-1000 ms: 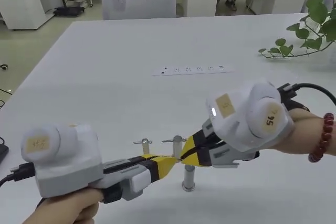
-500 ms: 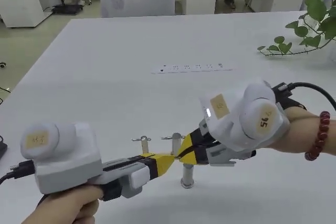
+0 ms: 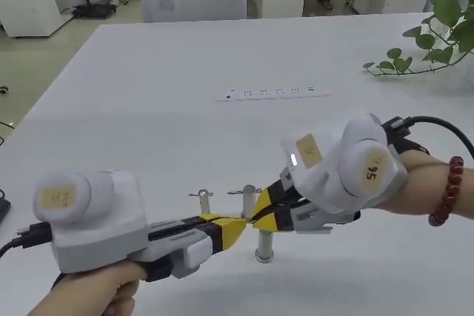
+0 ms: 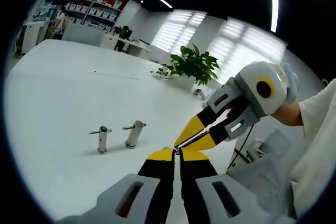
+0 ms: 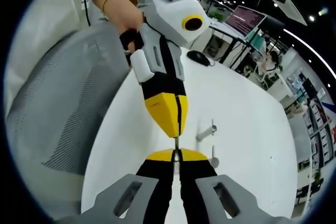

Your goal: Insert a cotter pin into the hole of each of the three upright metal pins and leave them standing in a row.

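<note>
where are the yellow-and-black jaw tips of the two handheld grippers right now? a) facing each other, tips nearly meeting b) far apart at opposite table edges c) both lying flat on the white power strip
a: the left gripper and the right gripper point at each other, tips close together above the white table.

head: high, looking down | gripper views: close, facing each other — share pins, probably
</note>
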Available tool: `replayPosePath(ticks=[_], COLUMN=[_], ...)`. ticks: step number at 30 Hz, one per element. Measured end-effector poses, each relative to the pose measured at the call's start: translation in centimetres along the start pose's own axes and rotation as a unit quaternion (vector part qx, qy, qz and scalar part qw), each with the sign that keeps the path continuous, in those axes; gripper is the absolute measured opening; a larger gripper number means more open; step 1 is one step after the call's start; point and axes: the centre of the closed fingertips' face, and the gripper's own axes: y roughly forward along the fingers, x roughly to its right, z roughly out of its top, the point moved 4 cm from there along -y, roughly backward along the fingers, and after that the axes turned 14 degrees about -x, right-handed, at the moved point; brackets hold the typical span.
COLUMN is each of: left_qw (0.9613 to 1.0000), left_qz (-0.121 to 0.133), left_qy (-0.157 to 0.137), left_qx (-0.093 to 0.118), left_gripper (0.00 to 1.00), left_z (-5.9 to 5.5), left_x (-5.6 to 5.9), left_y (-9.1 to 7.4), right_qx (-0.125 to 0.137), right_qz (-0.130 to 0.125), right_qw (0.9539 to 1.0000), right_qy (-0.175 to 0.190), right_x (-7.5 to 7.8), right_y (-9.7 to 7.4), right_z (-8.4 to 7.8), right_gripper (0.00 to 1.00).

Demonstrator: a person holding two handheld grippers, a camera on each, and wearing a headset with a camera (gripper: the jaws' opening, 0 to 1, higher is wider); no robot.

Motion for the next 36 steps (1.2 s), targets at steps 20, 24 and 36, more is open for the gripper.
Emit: replayPosePath(ticks=[20,24,36], left_qw=[0.9973,0.9955,0.9884], left_qz=[0.010,0.001,-0.020], left_qy=[0.070,0.091,0.140], left_qx=[-0.020,-0.026,-0.056], left_gripper=[0.00,0.00,0.00], left_z=[-0.4,-0.7,-1.8], left_x=[-0.1,0.4,1.8], left_y=[-0.2,-0.3,-0.6], right_qx=[0.046,0.056,0.079], right_qz=[0.062,0.086,0.192], right_qw=[0.9916,0.9862,0.9625], right_qy=[0.104,0.130,0.175], right_x=[0.2,0.0,-2.0], right_y=[-0.5,-0.5,-0.8], right_z=[-0.5,-0.7,-1.3], right_gripper=[0.15,0.17,0.19])
